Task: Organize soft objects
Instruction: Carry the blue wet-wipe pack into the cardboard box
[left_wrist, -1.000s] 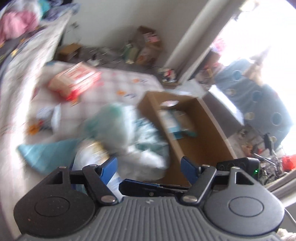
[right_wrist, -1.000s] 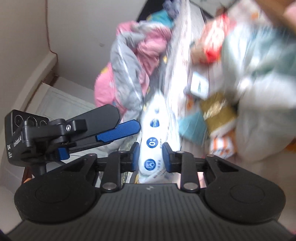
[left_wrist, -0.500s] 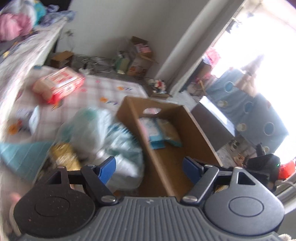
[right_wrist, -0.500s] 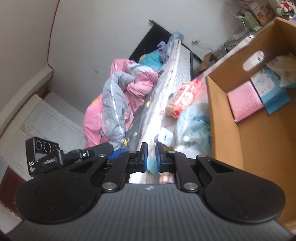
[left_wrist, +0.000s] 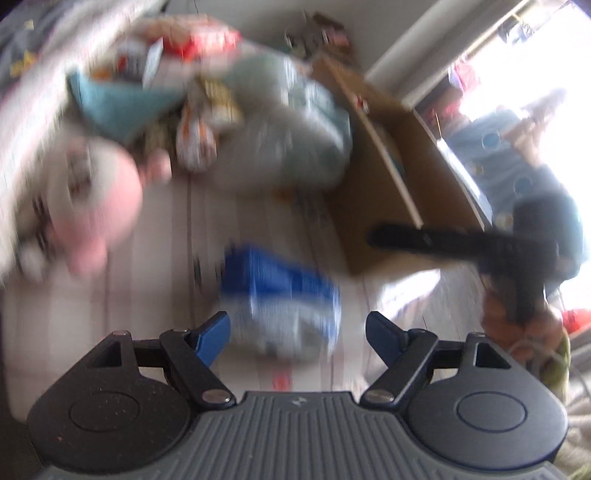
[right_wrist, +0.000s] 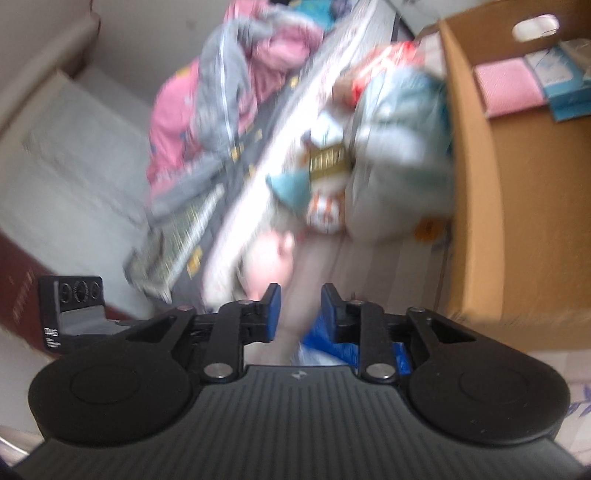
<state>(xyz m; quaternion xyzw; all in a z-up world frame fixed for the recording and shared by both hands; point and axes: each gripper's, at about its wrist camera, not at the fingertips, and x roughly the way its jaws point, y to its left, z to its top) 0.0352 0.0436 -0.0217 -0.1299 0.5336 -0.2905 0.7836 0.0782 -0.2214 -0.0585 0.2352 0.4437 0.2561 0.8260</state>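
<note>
Blue-and-white pack (left_wrist: 280, 295); brown cardboard box (right_wrist: 517, 184); pink, grey bedding (right_wrist: 236, 85); blue fingers (left_wrist: 212, 334).

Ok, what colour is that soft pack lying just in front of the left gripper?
Blue and white pack, clearest in the left wrist view despite blur.

Two black handheld claws: left claw (left_wrist: 297, 328), right claw (right_wrist: 300, 308), each with blue pads on black linkage arms. Silver pivot screws, round embossed discs, ribbed grey body with a small centre logo.

No readable text — printing on the blue-and-white pack (left_wrist: 280, 299) blurred, labels too smeared.
</note>
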